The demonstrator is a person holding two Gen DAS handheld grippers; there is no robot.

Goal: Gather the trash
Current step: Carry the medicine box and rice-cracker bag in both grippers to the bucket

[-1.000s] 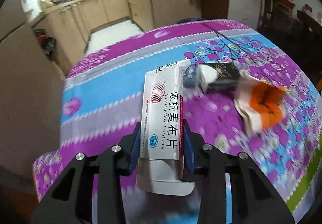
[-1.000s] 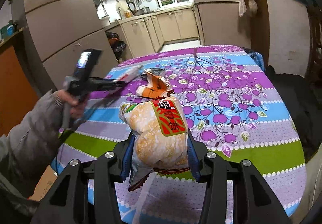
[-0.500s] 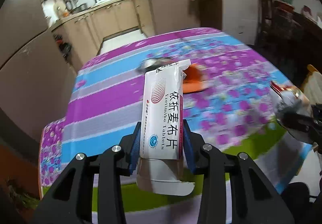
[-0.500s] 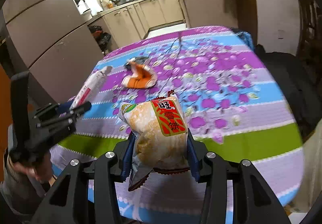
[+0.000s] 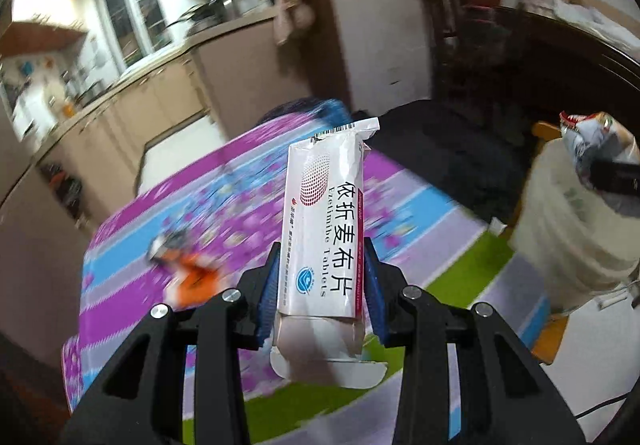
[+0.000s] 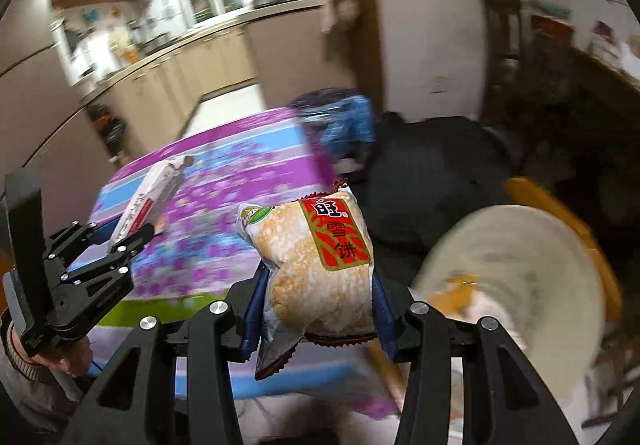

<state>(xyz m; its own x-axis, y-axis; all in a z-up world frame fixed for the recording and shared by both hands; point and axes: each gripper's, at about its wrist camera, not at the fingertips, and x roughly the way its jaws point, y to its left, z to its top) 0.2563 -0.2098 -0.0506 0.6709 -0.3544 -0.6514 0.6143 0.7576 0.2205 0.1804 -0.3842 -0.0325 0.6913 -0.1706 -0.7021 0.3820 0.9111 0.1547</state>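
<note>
Off the worktop's (image 5: 132,229) edge, my left hand-held gripper (image 5: 322,285) clamps the light, crushable tablet carton (image 5: 324,229) low on its sides, while my right hand-held gripper (image 6: 318,309) pinches the soft, crinkly rice-cracker bag (image 6: 316,265) near its bottom, beside the pale bin (image 6: 516,285).

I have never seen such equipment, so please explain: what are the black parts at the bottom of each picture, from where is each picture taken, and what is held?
A person holds a two-finger gripper in each hand; each picture comes from a camera on one of them. The left gripper clamps a white tablet box. The right gripper clamps a rice cracker bag. An orange wrapper lies on the flowered table. A pale bag-lined bin stands beside the table.
</note>
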